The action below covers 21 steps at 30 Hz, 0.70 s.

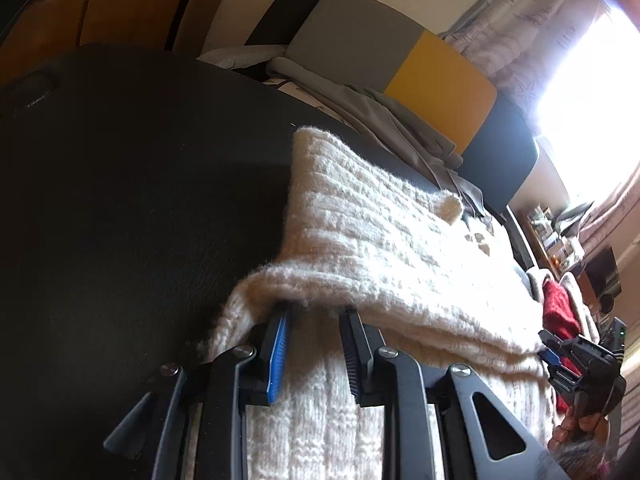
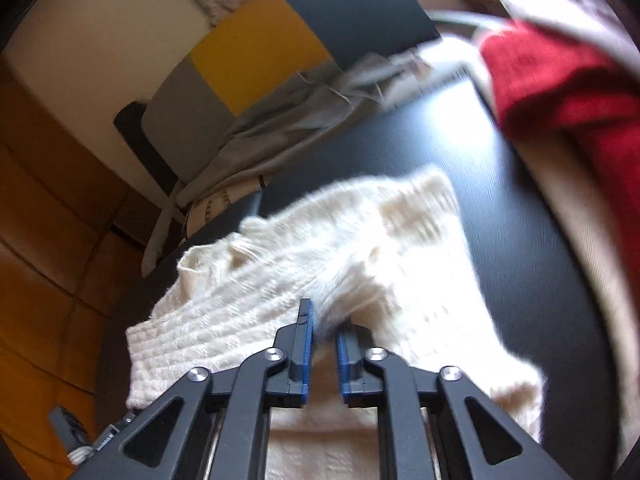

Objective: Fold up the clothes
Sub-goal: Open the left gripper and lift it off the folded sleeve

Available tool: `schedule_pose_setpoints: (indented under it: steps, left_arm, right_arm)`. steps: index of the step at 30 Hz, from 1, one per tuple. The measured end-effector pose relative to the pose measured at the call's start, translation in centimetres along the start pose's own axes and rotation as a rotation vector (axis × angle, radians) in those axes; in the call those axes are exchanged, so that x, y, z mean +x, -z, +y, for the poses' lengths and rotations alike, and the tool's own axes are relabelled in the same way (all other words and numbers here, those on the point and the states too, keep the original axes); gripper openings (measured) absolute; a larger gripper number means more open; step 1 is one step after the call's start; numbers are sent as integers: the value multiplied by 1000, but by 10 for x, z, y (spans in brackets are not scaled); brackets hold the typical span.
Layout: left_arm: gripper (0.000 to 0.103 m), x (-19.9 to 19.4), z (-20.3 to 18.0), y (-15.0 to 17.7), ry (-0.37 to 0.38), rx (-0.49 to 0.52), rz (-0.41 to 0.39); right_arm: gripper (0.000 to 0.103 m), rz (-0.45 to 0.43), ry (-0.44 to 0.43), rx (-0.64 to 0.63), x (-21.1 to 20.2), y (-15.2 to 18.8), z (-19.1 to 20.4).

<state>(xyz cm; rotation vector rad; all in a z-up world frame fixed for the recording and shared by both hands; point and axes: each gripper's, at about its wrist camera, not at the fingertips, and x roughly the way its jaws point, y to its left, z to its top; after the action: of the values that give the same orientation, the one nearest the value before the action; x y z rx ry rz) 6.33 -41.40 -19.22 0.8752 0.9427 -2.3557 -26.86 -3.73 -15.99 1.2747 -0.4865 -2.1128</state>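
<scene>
A cream knitted sweater [image 1: 372, 240] lies on a black table [image 1: 132, 184], with its upper layer folded over. My left gripper [image 1: 316, 316] is open, its fingertips tucked under the folded edge at the near left. In the right wrist view the same sweater [image 2: 360, 248] is bunched and blurred. My right gripper [image 2: 324, 320] has its jaws a little apart, with a fold of the knit between the blue pads [image 2: 306, 344]. The right gripper also shows in the left wrist view [image 1: 560, 356], at the sweater's right edge.
A red knit garment [image 2: 560, 92] lies at the table's right side and shows in the left wrist view [image 1: 560, 312]. A grey garment [image 2: 280, 128] is draped over a grey, yellow and dark chair [image 1: 436, 76] behind the table. Wooden floor lies to the left.
</scene>
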Motion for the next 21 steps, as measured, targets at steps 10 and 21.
schedule_pose_setpoints:
  steps: [10, 21]
  left_arm:
    - [24, -3, -6, 3, -29, 37, 8]
    - [25, -25, -7, 18, -49, 107, 37]
  right_arm:
    - [35, -41, -124, 192, -2, -6, -31]
    - [10, -73, 104, -122, -32, -3, -13]
